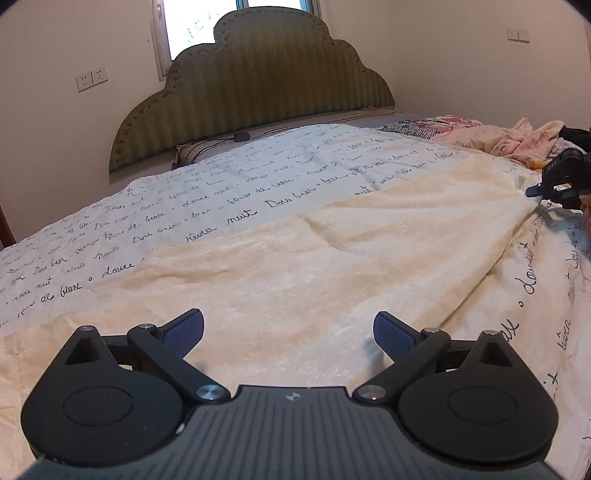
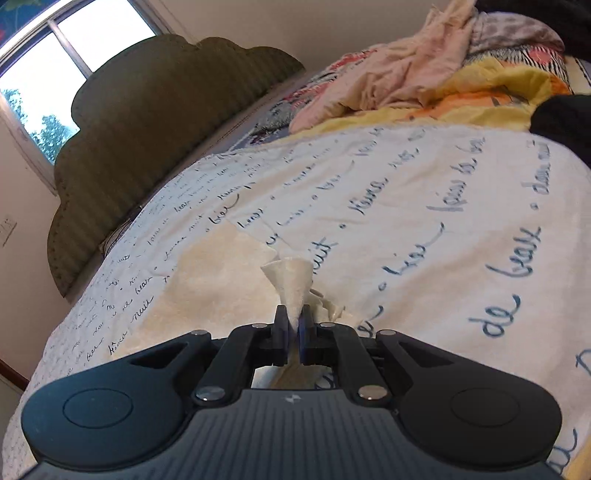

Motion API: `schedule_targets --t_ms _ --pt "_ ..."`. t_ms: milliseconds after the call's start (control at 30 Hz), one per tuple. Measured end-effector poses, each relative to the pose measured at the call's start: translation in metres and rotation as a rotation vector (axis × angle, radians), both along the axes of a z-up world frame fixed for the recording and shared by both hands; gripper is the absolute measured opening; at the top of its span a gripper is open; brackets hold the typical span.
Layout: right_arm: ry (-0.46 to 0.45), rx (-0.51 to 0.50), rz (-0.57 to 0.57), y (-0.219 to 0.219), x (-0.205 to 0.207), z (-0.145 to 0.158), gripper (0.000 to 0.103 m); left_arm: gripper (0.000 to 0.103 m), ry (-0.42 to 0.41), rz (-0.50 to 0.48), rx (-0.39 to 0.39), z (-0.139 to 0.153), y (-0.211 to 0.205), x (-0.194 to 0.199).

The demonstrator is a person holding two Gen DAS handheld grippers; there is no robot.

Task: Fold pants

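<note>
The cream fleece pants [image 1: 314, 266] lie spread flat on the script-printed bedspread [image 1: 207, 192] below the green headboard [image 1: 255, 81], the right gripper [image 2: 291, 317] pinching one corner, likely to draw it over, while the left gripper [image 1: 288, 332] hovers with fingers wide apart, empty.

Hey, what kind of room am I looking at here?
Most likely a bedroom. A bed with a padded, scalloped headboard sits under a window, covered by a bedspread printed with handwriting, and loose clothes are piled at one side.
</note>
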State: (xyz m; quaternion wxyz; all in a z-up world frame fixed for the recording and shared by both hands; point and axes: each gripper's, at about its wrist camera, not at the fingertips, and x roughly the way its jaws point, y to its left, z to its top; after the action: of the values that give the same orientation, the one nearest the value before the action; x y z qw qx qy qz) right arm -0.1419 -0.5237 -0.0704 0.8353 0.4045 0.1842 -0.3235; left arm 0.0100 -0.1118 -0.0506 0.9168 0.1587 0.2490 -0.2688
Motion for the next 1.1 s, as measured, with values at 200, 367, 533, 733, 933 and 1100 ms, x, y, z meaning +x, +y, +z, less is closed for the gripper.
schedule_targets --t_ms 200,367,533,733,933,1100 --pt "-0.017 -0.045 -0.155 0.012 -0.018 0.021 0.016 0.100 -0.026 0.029 -0.033 0.011 0.008 0.002" --pt "0.026 -0.351 -0.022 0.034 0.027 0.057 0.033 0.100 0.004 0.049 -0.039 0.014 -0.004 0.017" --pt "0.158 -0.238 0.377 0.025 0.131 0.030 0.049 0.100 0.036 0.040 -0.005 0.002 -0.019 0.026" --pt "0.216 -0.216 0.223 0.002 0.136 0.013 0.050 0.099 -0.023 0.014 0.068 -0.008 -0.022 0.013" --pt "0.201 -0.210 0.374 0.015 0.100 0.017 0.071 0.097 0.122 -0.015 0.062 -0.018 -0.034 0.027" --pt "0.075 -0.245 -0.049 0.000 0.010 0.034 0.075 0.097 0.041 -0.032 0.061 -0.013 -0.038 0.008"
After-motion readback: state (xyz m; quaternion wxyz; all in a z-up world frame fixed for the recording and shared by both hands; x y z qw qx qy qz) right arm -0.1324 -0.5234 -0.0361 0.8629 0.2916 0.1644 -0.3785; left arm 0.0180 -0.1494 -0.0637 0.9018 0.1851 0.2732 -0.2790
